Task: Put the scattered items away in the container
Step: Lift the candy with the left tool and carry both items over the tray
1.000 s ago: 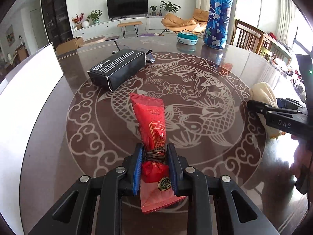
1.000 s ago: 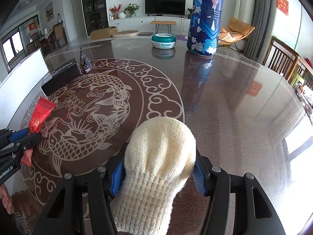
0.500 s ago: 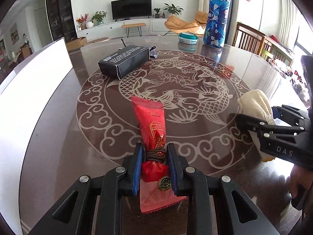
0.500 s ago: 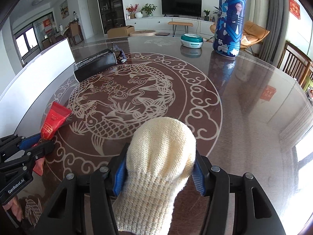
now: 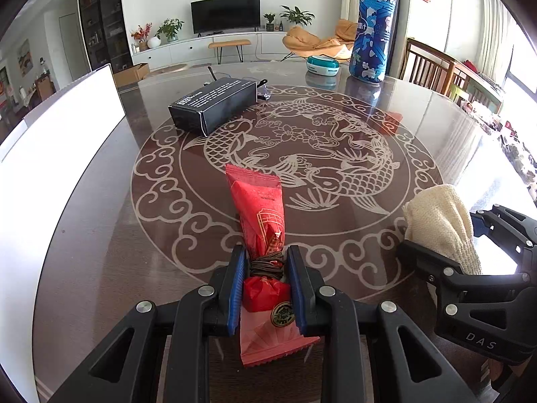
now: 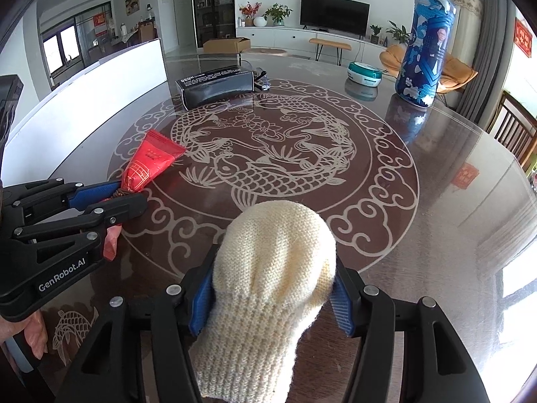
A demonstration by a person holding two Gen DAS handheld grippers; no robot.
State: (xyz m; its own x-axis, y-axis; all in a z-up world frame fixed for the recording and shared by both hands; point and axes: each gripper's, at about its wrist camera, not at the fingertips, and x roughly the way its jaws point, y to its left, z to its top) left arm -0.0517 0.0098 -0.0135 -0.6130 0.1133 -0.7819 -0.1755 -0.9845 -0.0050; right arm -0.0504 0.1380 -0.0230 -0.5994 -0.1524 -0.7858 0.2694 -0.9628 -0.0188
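Your left claw (image 5: pixel 263 280) is nearly closed on the red foil snack packet tied with brown cord (image 5: pixel 260 221), its blue pads pinching right at the cord-wrapped waist. That is the narrowest, firmest part, so the packet juts forward over the glossy brown round surface with its pale fish pattern (image 5: pixel 335 154) instead of drooping. The pads have just eased apart a touch, yet the packet sits squarely between them and looks held.

Your right claw (image 6: pixel 272 288) stands about half open around the cream knitted glove (image 6: pixel 275 268), and its jaws have just been opening. In the right wrist view the left pad lies against the wool, while the right pad shows a thin gap beside it; the glove bulges up between the fingers and its cuff hangs below. I judge the hold to be loose now, so watch that the soft knit does not slide out.

You have both claws close together near the near edge of the surface, each carrying one item, which suits moving both at once. The long white container wall (image 5: pixel 60 127) stands along the left edge, closer to your left claw. The black rectangular cardboard box (image 5: pixel 214 104) lies farther out on the surface, not yet tidied, and the tall blue patterned bottle (image 6: pixel 424 47) stands at the far side
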